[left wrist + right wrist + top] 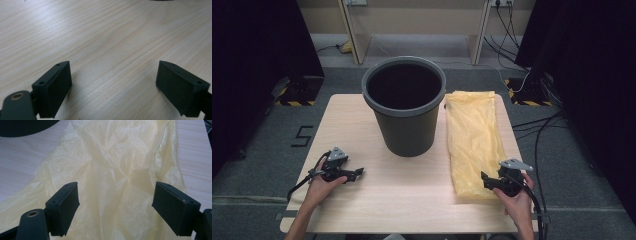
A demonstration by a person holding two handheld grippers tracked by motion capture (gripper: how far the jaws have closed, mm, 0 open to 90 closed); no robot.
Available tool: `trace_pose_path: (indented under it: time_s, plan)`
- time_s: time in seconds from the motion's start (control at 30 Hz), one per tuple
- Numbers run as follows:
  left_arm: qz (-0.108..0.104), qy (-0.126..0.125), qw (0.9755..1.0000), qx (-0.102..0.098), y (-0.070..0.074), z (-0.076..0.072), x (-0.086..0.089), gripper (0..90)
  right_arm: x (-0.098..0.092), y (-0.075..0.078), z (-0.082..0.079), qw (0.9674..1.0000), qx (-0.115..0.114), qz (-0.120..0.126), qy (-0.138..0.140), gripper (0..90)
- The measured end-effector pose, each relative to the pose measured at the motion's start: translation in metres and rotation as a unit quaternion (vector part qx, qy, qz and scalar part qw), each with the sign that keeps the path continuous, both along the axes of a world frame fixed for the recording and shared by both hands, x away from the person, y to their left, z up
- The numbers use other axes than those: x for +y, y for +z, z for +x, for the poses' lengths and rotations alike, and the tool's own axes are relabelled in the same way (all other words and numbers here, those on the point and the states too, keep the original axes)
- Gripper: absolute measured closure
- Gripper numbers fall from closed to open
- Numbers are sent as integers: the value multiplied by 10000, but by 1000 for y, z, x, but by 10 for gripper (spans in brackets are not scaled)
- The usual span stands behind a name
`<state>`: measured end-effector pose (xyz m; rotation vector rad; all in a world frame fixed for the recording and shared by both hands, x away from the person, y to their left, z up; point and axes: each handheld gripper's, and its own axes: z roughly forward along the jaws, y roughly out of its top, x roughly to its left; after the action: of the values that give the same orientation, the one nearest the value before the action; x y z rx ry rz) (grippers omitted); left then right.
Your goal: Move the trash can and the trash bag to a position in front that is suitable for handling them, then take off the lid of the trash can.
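A dark grey bin [404,105] stands upright at the back middle of the wooden table [377,200]. To its right a yellow plastic bag [472,142] lies flat, running from the far edge toward the front. My right gripper [486,180] is open at the bag's near end; in the right gripper view the bag [112,170] spreads under and beyond the wide jaws, and the bin's rim [22,127] shows at the top left. My left gripper [357,173] is open at the front left, over bare wood [107,50], with nothing between its jaws.
Black curtains hang at both sides. Cables [539,140] trail over the grey floor to the right of the table. A wooden frame [412,30] stands behind the table. The table's front middle is bare wood.
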<state>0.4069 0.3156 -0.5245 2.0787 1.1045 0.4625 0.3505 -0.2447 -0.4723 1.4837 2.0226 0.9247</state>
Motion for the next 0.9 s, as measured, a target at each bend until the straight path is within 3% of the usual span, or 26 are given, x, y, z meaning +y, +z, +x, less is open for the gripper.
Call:
trace_pose_path:
  time_s: [0.2,0.6,0.9]
  plan:
    - [5,5,10000,12,0,1,-1,105,1,2,-16,10000,-47,9,34,214]
    - [3,-3,10000,13,0,1,-1,100,4,-18,-43,9999,106,47,-13,214]
    - [0,0,10000,14,0,1,-1,99,3,-33,-41,9995,285,-124,-27,214]
